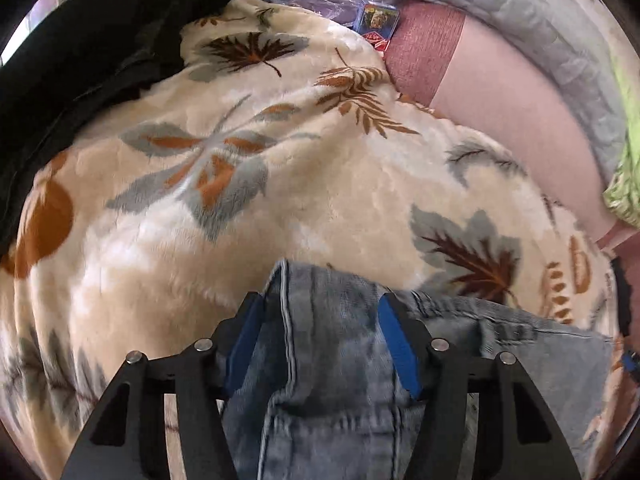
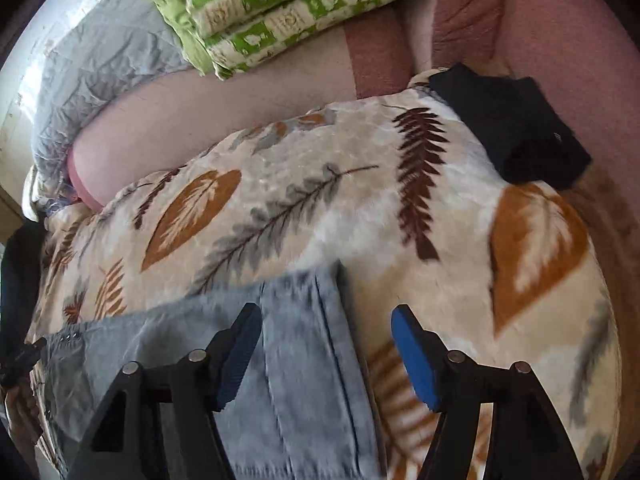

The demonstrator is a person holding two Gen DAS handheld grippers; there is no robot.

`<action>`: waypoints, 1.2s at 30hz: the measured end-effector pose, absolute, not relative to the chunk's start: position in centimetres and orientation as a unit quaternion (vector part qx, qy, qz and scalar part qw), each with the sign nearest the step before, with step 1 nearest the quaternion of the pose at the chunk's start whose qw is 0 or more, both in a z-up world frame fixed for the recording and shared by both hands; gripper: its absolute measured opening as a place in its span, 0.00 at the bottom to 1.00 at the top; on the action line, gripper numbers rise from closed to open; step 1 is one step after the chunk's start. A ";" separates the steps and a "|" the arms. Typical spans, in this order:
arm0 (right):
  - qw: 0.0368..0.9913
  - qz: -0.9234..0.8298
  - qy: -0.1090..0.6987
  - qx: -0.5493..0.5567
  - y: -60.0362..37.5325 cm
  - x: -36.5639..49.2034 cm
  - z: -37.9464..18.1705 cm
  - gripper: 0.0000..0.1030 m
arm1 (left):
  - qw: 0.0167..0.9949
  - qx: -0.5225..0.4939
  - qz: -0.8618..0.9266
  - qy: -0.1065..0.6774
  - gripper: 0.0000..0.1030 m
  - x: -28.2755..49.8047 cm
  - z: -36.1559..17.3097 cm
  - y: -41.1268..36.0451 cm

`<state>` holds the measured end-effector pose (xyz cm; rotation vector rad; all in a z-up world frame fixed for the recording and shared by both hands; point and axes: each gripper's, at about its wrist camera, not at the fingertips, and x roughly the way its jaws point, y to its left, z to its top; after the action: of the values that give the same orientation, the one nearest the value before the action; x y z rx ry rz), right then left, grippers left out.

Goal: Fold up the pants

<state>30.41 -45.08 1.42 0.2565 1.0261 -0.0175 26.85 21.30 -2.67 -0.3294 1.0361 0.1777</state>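
**Two open grippers over faded jeans on a leaf-print blanket**

Two views, one per hand. In the left wrist view, the left gripper point(image 1: 320, 332) stands with its blue pads apart, and the pale, washed denim of the jeans point(image 1: 328, 380) runs between them; the pads do not visibly press on the cloth. A stitched seam runs up to the jeans' upper edge, which lies on a plush cream blanket point(image 1: 280, 184) printed with grey, brown and orange leaves. Only this view shows the large black garment point(image 1: 80, 64) along the blanket's upper left edge and a small blue box point(image 1: 376, 20) near its top edge. A pink sheet point(image 1: 500, 92) and a grey quilt point(image 1: 520, 8) lie beyond.

In the right wrist view, the right gripper point(image 2: 326, 344) also has its jaws apart. The jeans point(image 2: 296, 360) pass its left pad, while the right pad hangs over bare blanket point(image 2: 320, 200). Only here appear a folded black cloth point(image 2: 512, 128) at the blanket's upper right corner and a green-and-cream patterned quilt point(image 2: 280, 8) above the pink sheet point(image 2: 200, 116).
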 end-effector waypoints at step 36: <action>0.855 0.025 0.491 0.165 -51.5 -4.5 1.7 0.63 | 0.889 -0.110 0.073 0.439 0.08 -4.9 5.8 25.0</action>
<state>-4.49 -51.48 1.68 0.3475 1.0322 0.0519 -4.94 25.02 5.84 -0.2278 0.9116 0.1508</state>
